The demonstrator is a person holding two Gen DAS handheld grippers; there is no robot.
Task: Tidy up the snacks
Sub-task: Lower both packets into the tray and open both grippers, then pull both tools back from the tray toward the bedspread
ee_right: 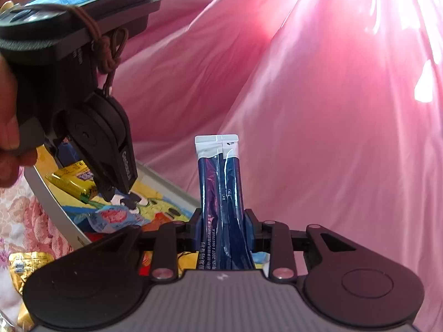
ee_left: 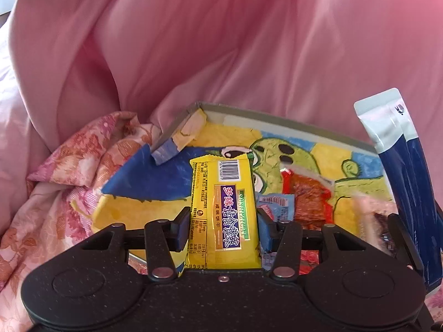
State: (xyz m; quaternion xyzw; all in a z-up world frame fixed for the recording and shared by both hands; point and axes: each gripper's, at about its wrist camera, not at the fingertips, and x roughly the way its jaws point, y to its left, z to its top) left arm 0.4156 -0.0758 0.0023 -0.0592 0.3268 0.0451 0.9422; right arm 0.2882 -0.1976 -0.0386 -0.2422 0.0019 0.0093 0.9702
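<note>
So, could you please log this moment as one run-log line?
left hand-held gripper: shut on yellow cracker pack over box | right hand-held gripper: shut on blue sachets | box: holds other snacks

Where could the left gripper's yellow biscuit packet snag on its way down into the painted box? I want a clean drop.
Nothing visible blocks it. The yellow biscuit packet hangs over bare box floor; the small blue sachet and red jerky pack lie just right of it.
</note>
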